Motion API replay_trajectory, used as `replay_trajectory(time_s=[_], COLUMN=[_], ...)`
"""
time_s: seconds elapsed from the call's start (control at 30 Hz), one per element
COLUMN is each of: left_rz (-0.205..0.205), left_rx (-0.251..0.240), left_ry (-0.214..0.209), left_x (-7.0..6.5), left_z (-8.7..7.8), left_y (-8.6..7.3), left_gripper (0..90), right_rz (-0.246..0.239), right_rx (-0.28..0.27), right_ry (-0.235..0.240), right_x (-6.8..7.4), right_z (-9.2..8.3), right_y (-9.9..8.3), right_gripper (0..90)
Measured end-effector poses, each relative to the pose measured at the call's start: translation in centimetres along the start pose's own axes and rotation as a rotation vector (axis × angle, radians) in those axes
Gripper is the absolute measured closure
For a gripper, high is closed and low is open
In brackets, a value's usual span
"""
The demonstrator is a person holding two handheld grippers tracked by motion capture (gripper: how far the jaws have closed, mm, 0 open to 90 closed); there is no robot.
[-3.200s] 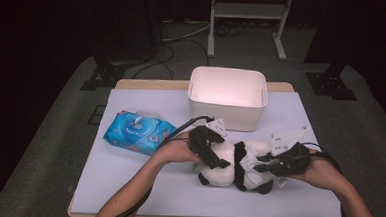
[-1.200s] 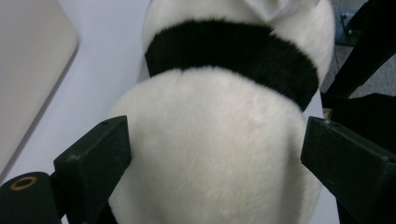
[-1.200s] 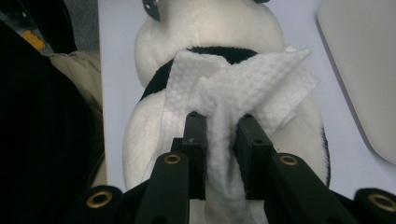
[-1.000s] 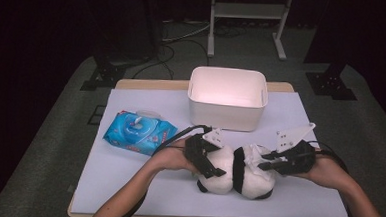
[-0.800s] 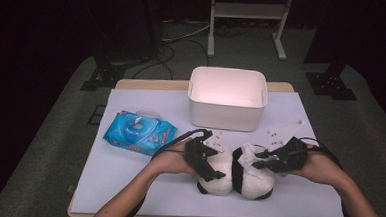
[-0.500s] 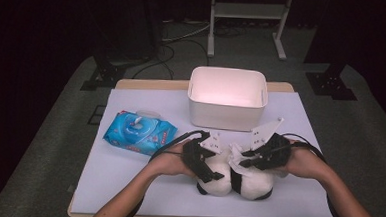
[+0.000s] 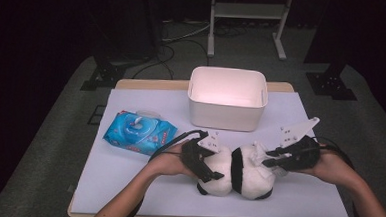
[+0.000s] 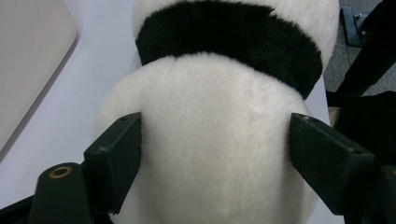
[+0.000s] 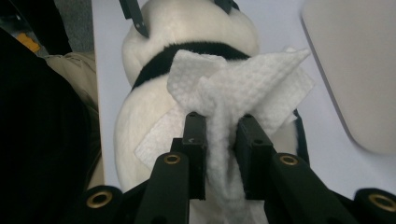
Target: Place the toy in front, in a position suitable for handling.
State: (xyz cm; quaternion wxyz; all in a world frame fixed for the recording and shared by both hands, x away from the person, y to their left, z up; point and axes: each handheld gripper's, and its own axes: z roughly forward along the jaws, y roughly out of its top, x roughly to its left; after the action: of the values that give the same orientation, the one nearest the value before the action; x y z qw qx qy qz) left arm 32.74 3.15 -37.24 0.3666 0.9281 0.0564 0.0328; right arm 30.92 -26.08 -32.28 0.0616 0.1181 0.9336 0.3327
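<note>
Toy: plush panda (image 7: 237,172) lies on its side at the near middle of the table (image 7: 127,185), long axis running left to right across the person's front
Build: white pile, short and dense, with a black band around the middle and small black patches at the near underside; rounded, soft, likely to give under any squeeze
Left gripper (image 7: 203,161): jaws set wide apart, straddling the white end of the toy; in the left gripper view both black pads touch or nearly touch the fur on either flank, so it reads as a steadying hold, not a firm pinch
Right gripper (image 7: 273,160): jaws drawn together on a bunched white wipe (image 9: 233,88), which fans out beyond the tips and lies against the fur just past the black band
Wipe texture: thin, embossed, crumpled, limp
Key relation: toy lies directly ahead of both sets of jaws, between the two hands; the right hand (image 7: 328,168) carries the wipe and is on the toy's right end, so a stroke along the long axis toward the left gripper looks the natural next move
Judgement: wiping the toy appears to be the step in hand
Beyond: blue wipe packet (image 7: 139,132) well to the left; white plastic bin (image 7: 227,98) behind the toy, apart from it, empty as far as can be seen
</note>
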Motion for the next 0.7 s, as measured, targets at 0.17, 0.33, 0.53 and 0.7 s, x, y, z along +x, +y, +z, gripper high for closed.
replay_trajectory(time_s=[0.17,0.33,0.53,0.7], left_rz=[0.003,0.003,0.002,-0.002], left_rx=[0.000,0.005,0.004,0.000], left_ry=[0.000,-0.006,-0.006,-0.017], left_x=[-0.1,-0.1,-0.1,-0.1], left_z=[-0.1,-0.1,-0.2,-0.3], left_y=[-0.1,-0.3,-0.5,-0.5], left_gripper=[20.3,20.3,20.2,19.3], right_rz=[0.031,0.017,-0.014,-0.040], right_rx=[-0.005,-0.004,0.007,0.018], right_ry=[-0.007,-0.001,0.011,0.028], right_x=[-0.3,-0.3,-0.4,-0.2], right_z=[-0.6,-0.5,0.1,1.3], right_y=[-1.2,-1.0,0.8,2.2], right_gripper=[75.1,75.0,75.0,75.0])
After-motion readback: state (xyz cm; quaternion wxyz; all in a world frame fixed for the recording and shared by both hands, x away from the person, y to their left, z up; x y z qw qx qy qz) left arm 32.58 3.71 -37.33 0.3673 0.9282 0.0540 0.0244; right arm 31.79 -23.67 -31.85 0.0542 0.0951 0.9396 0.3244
